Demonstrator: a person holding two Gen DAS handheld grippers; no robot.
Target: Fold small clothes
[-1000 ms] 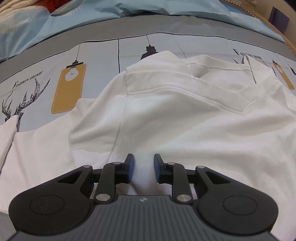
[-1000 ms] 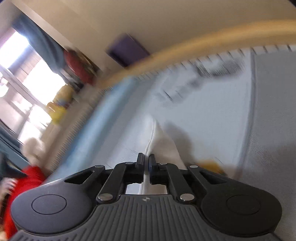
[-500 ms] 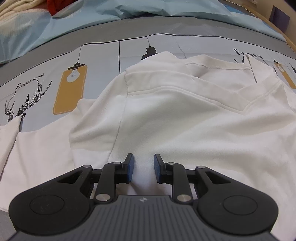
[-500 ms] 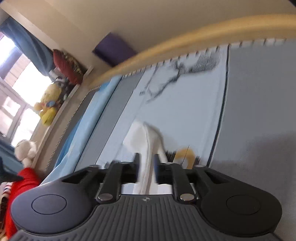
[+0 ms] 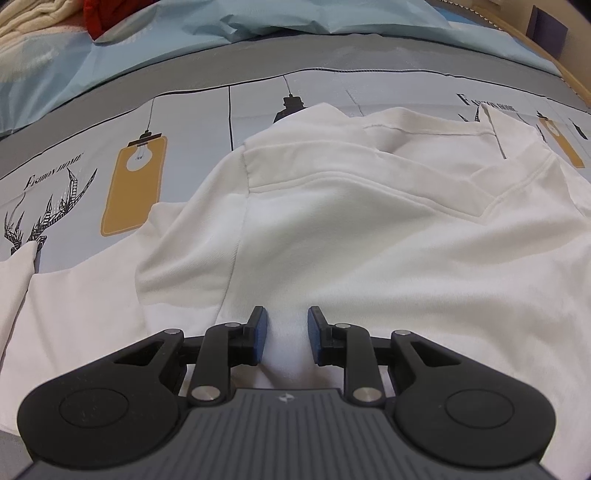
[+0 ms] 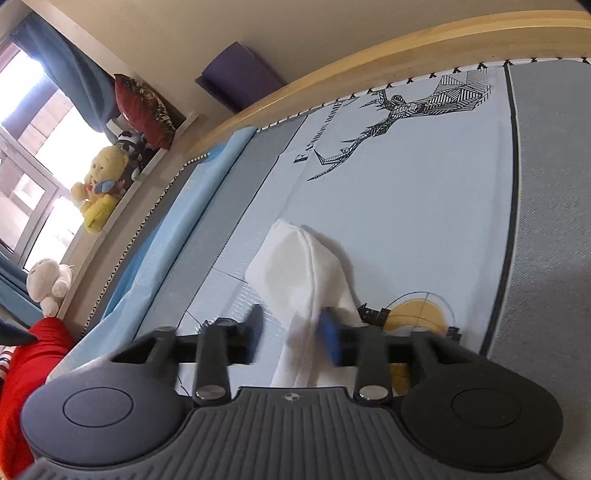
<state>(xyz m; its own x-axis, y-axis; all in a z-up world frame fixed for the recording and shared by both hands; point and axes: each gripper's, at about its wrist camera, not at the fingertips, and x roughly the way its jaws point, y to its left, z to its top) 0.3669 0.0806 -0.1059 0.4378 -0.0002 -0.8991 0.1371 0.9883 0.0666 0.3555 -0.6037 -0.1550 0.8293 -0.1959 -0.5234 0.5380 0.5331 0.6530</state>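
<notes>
A white garment (image 5: pixel 332 229) lies spread on the printed bedsheet (image 5: pixel 184 122), its hem band toward the far side. My left gripper (image 5: pixel 284 332) is open low over its near part, with a ridge of white cloth between the blue pads and not clamped. In the right wrist view a white sleeve or corner of cloth (image 6: pixel 303 266) lies on the sheet. My right gripper (image 6: pixel 291 332) is open, its jaws standing either side of that cloth.
A light blue quilt (image 5: pixel 258 22) and a red item (image 5: pixel 99 14) lie at the far side of the bed. The wooden bed frame (image 6: pixel 369 62), stuffed toys (image 6: pixel 99 184) on a window ledge and red cloth (image 6: pixel 26 354) show in the right wrist view.
My right gripper was shut on the white cloth a second ago; it has opened and let the cloth drop onto the sheet. The left gripper has stayed put.
</notes>
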